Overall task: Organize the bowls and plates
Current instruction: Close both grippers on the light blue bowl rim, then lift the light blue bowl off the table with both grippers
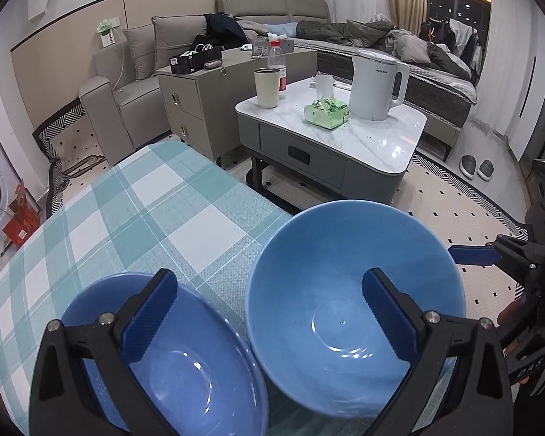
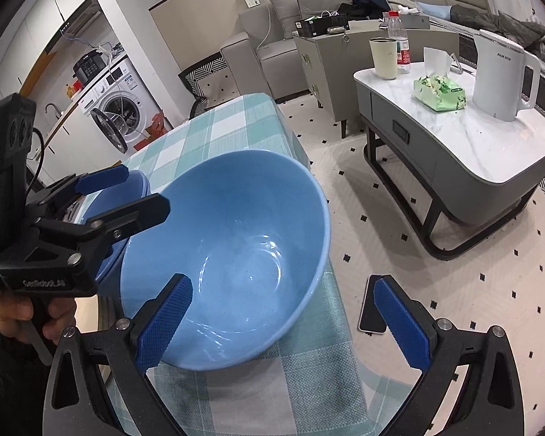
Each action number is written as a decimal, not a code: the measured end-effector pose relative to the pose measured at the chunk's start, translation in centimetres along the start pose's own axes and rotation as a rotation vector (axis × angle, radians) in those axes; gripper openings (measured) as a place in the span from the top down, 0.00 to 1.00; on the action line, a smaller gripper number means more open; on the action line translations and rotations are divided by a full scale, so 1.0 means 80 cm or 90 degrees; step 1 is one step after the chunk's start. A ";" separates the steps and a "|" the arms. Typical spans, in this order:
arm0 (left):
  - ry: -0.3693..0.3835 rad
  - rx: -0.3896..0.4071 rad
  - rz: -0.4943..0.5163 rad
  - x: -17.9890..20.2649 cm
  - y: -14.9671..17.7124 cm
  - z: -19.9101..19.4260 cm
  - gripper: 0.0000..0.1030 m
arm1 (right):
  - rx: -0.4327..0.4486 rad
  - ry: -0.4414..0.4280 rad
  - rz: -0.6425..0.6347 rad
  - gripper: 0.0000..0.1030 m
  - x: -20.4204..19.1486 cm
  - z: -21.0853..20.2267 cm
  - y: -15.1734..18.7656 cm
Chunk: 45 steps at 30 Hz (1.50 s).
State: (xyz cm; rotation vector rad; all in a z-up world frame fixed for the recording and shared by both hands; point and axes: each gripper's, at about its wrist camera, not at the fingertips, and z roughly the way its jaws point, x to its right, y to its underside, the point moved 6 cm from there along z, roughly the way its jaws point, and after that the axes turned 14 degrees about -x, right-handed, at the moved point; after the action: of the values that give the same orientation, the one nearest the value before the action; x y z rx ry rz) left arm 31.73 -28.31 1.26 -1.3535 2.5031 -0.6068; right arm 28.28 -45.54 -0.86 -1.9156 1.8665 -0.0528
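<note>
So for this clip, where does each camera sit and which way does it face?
Left wrist: on the left gripper, looking over the checked table toward the sofa; its open fingers straddle the plate and bowl; the right gripper's finger shows at the right edge.
Right wrist: on the right gripper, looking across the bowl; the left gripper and a hand show at left.
Shared: bowl, plate, table, kettle.

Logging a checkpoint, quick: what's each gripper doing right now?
Left gripper: open, over both blue bowls, holding nothing.
Right gripper: open, straddling the large bowl's near rim, not clamped.
</note>
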 end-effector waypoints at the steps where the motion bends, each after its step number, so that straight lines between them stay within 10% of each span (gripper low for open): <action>1: -0.001 -0.003 0.004 0.001 -0.002 0.003 0.02 | -0.001 -0.003 0.002 0.01 0.001 0.002 0.000; 20: 0.013 -0.087 0.049 0.019 -0.002 0.045 0.47 | -0.006 -0.031 -0.005 0.02 0.001 0.008 0.002; 45: 0.030 -0.090 0.057 0.033 0.022 0.030 0.50 | 0.004 -0.005 -0.039 0.37 -0.002 -0.010 0.009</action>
State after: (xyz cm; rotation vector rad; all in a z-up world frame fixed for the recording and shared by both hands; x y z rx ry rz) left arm 29.93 -30.25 -1.73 -1.2795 2.6724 -0.4548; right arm 27.33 -45.58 -0.35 -1.9653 1.8014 -0.0713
